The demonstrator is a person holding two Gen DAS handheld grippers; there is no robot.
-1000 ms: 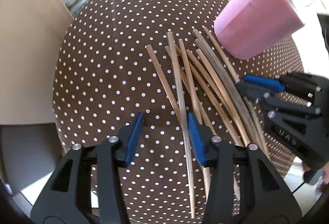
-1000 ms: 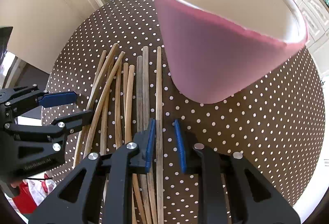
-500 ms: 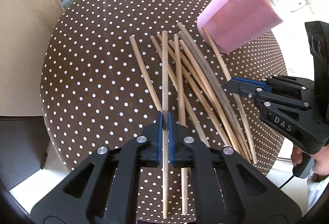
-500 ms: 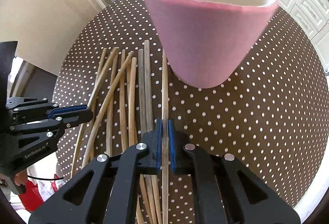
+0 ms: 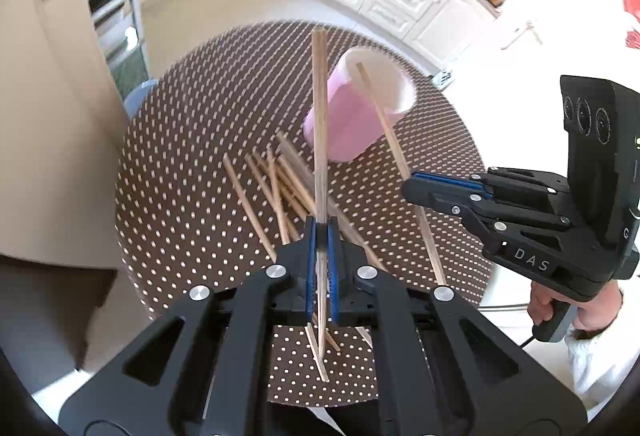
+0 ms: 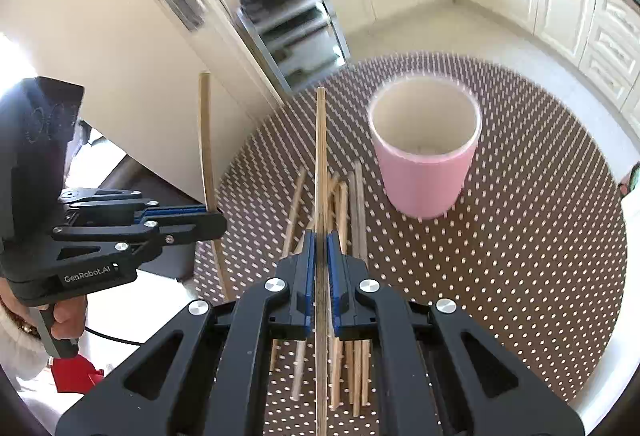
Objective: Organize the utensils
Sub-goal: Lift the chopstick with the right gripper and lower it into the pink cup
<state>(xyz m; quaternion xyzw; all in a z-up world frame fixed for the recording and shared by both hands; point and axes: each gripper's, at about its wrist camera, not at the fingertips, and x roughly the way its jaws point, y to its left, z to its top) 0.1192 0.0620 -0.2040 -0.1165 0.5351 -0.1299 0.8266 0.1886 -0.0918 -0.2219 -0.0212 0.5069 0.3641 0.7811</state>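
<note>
**Both grippers lift a chopstick clear of the table**

Each gripper now holds one wooden chopstick raised above the polka-dot table [image 6: 520,236]; half a second ago both sticks still lay among the pile, freshly pinched. The left gripper [image 5: 321,232] is clamped on its chopstick [image 5: 319,115], which stands up and away from the camera, its tip above the table's far edge. The right gripper [image 6: 320,240] is likewise closed on its chopstick [image 6: 320,155], pointing straight forward, with the lower end passing back between the fingers.

Seen from the left wrist, the right gripper [image 5: 416,187] carries its stick [image 5: 384,123] slanting across the front of the pink cup [image 5: 352,123]. Seen from the right wrist, the left gripper [image 6: 212,220] holds its stick [image 6: 205,139] nearly upright, off the table's left side.

The remaining chopsticks [image 6: 348,203] lie on the cloth in a loose bundle just left of the cup [image 6: 424,171], which stands upright and looks much smaller and farther than in the earlier frames.
</note>
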